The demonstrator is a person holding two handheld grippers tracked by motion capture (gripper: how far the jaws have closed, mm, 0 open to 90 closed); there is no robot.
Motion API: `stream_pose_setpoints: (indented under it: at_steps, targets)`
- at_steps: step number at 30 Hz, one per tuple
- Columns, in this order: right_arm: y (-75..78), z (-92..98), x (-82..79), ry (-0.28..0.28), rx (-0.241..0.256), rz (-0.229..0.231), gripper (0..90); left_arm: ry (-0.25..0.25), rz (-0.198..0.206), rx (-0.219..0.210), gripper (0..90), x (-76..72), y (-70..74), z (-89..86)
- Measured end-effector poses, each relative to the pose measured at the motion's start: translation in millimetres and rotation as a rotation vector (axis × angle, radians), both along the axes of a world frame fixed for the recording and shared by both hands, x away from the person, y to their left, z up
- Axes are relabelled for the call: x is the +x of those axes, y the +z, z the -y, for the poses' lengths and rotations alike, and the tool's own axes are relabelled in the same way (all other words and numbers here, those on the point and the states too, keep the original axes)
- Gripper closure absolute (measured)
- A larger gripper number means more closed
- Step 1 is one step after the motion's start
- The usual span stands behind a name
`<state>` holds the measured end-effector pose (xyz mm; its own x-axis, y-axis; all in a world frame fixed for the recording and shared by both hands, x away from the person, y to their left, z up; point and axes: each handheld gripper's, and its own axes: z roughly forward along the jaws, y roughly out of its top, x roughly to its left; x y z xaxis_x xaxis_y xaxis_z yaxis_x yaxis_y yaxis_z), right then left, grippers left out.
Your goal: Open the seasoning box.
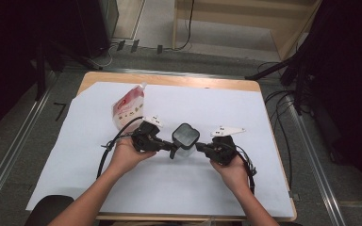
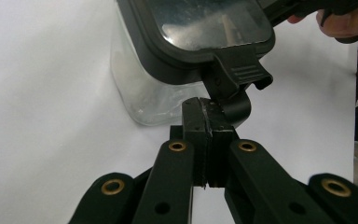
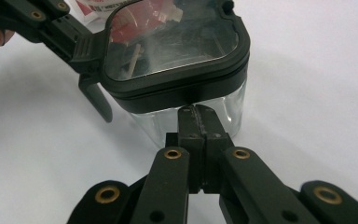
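Observation:
A clear square jar (image 1: pixel 185 149) with a black-framed lid (image 1: pixel 185 135) stands mid-table on the white sheet. My left gripper (image 1: pixel 173 151) comes at it from the left. In the left gripper view its shut jaws (image 2: pixel 209 109) touch the underside of the lid's flipped-out black latch (image 2: pixel 242 74), with nothing between them. My right gripper (image 1: pixel 199 147) meets the jar from the right. Its shut jaws (image 3: pixel 198 114) press against the glass wall (image 3: pixel 233 109) just under the lid's rim (image 3: pixel 177 91). The latch (image 3: pixel 91 51) hangs down on the far side in the right gripper view.
A red and white spouted pouch (image 1: pixel 128 107) lies behind and left of the jar. The white sheet (image 1: pixel 245 179) covers most of the wooden table (image 1: pixel 169 79). Cables trail from both grippers toward the front edge.

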<state>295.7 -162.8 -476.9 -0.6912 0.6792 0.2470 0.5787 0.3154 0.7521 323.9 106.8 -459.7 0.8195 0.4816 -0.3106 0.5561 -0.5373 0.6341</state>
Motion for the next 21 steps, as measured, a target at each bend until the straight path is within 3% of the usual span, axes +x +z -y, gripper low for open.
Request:
stream_pose_setpoints:
  at_steps: [2, 15, 21]
  targets:
    - [-0.1, 0.1, 0.5, -0.005, 0.0, -0.001, 89.8, -0.015, 0.006, 0.017, 90.0, -0.5, 1.1, 0.2]
    - [-1.0, -2.7, 2.4, -0.028, -0.014, 0.027, 89.9, -0.009, -0.013, 0.004, 90.0, -2.9, 1.0, 5.2]
    - [-1.4, -3.8, 6.3, -0.047, -0.008, 0.015, 89.9, -0.014, -0.011, -0.002, 90.0, -4.4, 0.6, 8.2]
